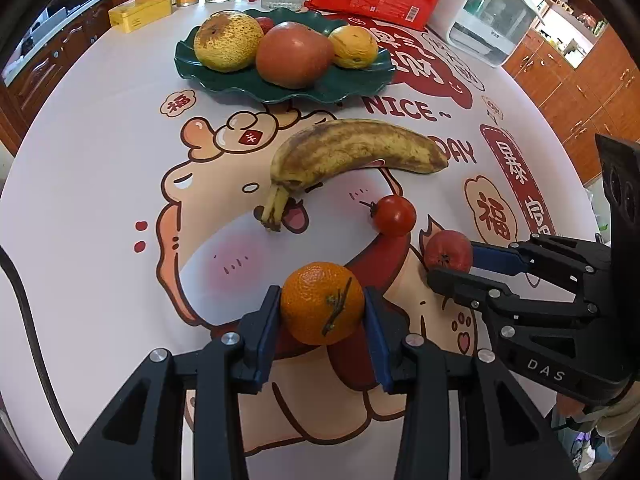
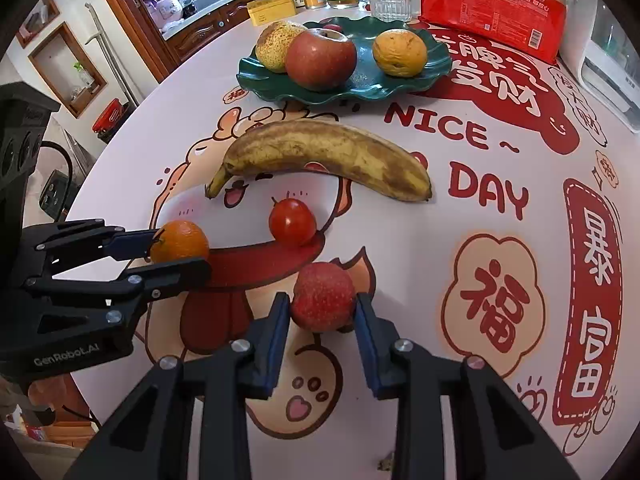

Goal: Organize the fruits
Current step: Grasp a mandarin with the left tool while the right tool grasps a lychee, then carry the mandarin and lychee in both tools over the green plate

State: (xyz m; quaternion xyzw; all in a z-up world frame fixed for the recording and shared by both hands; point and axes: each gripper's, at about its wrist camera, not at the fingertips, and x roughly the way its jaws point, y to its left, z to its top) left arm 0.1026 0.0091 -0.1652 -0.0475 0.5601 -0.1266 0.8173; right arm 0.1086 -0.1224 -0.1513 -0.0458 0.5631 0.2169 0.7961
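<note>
Bright, even indoor light across the tabletop (image 1: 100,184) in both views, apparently from above. Soft, short shadows under the banana (image 2: 328,156) and the tomato (image 2: 292,222). Small white glare spots on the tomato and the apple (image 2: 320,58). Strong fisheye bending toward the edges, with dark corners. Sharp in the centre, slightly soft on the far cabinets (image 1: 568,80).

A small orange tangerine (image 1: 322,303) with a dry stem and a little red, speckled fruit (image 2: 323,297) sit nearest on the table, a cherry tomato (image 1: 394,215) just beyond them. A brown-spotted banana (image 1: 352,152) lies on its side, curved. On the green wavy plate (image 1: 352,84) rest a speckled pear (image 1: 228,41), a red apple (image 1: 295,54) and a yellow orange (image 1: 353,47).
</note>
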